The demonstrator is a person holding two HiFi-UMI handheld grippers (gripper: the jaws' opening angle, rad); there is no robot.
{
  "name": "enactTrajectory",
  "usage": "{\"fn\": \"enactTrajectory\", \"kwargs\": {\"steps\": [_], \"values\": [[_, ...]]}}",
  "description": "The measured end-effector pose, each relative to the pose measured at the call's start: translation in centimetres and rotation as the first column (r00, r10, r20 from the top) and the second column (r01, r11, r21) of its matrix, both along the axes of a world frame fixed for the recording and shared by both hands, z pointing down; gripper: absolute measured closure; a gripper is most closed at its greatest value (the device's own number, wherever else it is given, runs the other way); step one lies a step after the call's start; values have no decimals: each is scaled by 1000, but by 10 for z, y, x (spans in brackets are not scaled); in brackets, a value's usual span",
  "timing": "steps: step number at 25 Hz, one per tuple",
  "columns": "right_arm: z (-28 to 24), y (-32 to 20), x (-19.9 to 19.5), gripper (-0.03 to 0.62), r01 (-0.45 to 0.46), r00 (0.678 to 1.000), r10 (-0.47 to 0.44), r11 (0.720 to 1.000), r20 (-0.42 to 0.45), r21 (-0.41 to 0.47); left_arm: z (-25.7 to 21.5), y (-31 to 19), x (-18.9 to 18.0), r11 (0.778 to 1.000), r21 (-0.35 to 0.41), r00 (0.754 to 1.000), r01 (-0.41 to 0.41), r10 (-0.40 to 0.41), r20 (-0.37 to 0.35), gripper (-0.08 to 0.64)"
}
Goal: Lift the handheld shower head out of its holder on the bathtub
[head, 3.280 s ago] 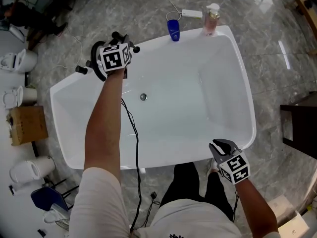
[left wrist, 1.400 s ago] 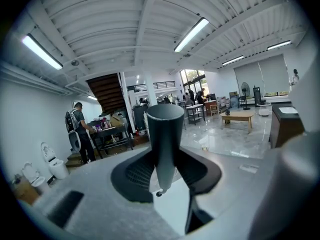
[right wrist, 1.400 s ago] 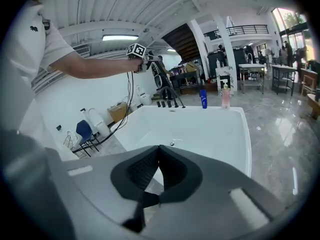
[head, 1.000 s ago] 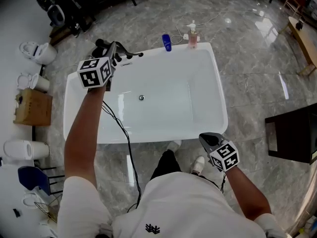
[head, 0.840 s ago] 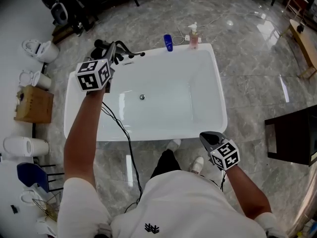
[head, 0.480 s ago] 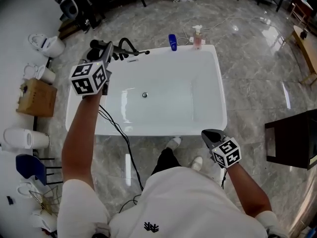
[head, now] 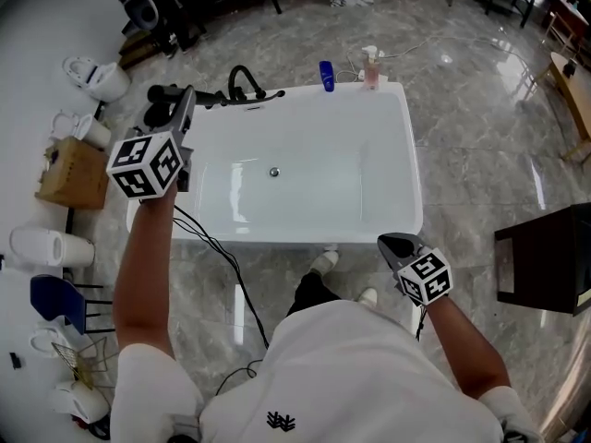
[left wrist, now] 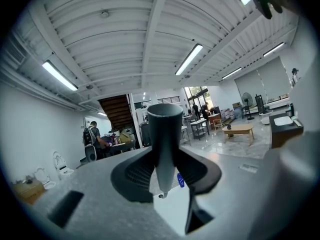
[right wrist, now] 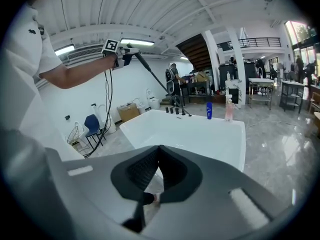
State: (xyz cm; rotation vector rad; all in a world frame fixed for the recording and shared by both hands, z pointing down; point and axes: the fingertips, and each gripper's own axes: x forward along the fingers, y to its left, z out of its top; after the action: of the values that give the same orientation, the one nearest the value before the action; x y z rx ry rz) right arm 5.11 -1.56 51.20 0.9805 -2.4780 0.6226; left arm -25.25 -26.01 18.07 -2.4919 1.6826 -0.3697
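Shower head (left wrist: 164, 134) now higher and further off the bathtub (head: 406, 155) rim than a second ago, pinched in left gripper (left wrist: 165, 176); right gripper (right wrist: 156, 196) pressed together, empty; lift looks done

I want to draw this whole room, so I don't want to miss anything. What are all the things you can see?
bathtub: one, white, middle of the floor
shower head: one, dark grey, held up in the left gripper
faucet: one, black, tub's far left corner
bottle: one, blue, tub's far end
pump bottle: one, pink, beside the blue one
cardboard box: one, brown, floor left of the tub
toilets: at least three, white, along the left side
chair: one, blue, lower left
table: one, dark, right edge
cable: one, black, beside the left arm
left gripper: one, grey, shut on the shower head
right gripper: one, grey, shut, empty
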Motion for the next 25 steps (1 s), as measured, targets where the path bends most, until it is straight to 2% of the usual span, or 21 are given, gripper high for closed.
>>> {"fn": "enactTrajectory", "kwargs": {"steps": [25], "values": [[-19,32,-2,581,76,997,-76,996,5,43,-63,186,-49,986,117,991,118,-110,-73,419]]}}
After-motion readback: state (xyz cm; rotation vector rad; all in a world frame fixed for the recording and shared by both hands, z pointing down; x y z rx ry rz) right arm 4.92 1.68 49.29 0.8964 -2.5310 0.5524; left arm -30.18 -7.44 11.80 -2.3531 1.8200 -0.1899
